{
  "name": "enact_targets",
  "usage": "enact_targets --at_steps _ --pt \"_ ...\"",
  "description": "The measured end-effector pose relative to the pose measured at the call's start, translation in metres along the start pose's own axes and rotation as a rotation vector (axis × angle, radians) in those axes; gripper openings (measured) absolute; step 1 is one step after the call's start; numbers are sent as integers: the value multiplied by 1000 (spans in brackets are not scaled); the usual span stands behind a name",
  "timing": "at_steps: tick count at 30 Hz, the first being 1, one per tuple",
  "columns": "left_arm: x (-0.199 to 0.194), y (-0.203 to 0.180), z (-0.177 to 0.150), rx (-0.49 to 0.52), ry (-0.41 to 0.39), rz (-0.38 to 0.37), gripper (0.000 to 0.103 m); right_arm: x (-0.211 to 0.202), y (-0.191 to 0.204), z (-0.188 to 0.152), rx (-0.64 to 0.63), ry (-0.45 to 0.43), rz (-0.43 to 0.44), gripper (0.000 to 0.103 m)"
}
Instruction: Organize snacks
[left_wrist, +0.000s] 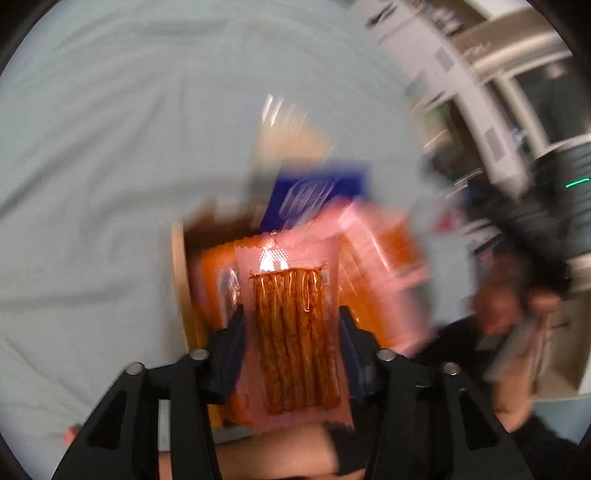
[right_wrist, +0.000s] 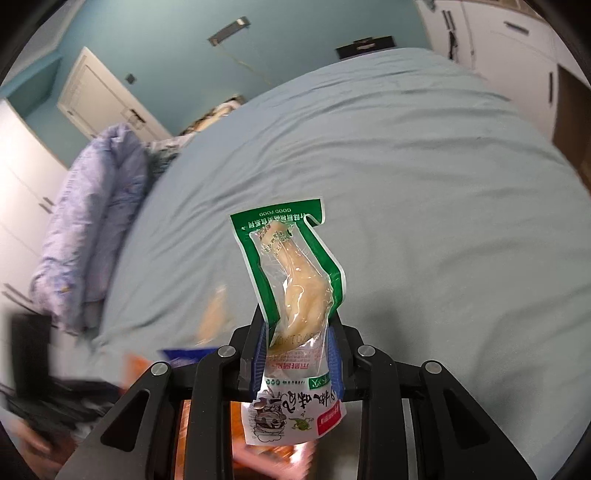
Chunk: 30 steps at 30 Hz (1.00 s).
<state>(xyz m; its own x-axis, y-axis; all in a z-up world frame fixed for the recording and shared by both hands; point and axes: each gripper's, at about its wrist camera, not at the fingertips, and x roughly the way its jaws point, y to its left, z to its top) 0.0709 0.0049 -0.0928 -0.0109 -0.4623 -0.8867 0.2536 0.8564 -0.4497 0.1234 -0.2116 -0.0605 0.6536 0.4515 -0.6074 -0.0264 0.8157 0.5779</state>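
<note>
Glossy clear plastic spicy-stick packet (left_wrist: 293, 332) and green-edged chicken-foot pouch (right_wrist: 295, 295) between matt black plastic jaws; beyond them, wrinkled matt cloth bedsheet (right_wrist: 424, 177).

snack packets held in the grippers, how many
2: an orange stick-snack packet in the left gripper, a green-edged packet in the right gripper. More lie blurred beneath.

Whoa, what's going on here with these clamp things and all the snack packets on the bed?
A person is sorting snacks on a bed, using a hand-held gripper in each hand. The left hand-held gripper is clamped on a pink packet of reddish-brown sticks, above a blurred pile of orange and blue packets. The right hand-held gripper is clamped on a green-edged clear packet with something pale inside, lifted over the bed.
</note>
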Motion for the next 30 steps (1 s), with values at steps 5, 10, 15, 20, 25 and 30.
enact_targets --at_steps 5,10,15,20,25,30 --pt "5 -11 12 30 -19 38 65 -15 26 -30 -127 28 119 27" --pt "-18 -9 17 -14 -120 4 75 -18 44 -68 -197 79 117 29" --pt "-43 -9 6 -25 -236 97 76 -3 69 -82 -309 125 68 48" --pt "-64 1 2 -31 -343 211 79 -5 79 -73 -299 76 5 62" --pt "-86 3 -4 19 -440 393 98 -44 64 -57 -228 -34 -56 66" --pt "-83 -10 3 119 -459 629 103 -56 47 -63 -195 -81 -213 78"
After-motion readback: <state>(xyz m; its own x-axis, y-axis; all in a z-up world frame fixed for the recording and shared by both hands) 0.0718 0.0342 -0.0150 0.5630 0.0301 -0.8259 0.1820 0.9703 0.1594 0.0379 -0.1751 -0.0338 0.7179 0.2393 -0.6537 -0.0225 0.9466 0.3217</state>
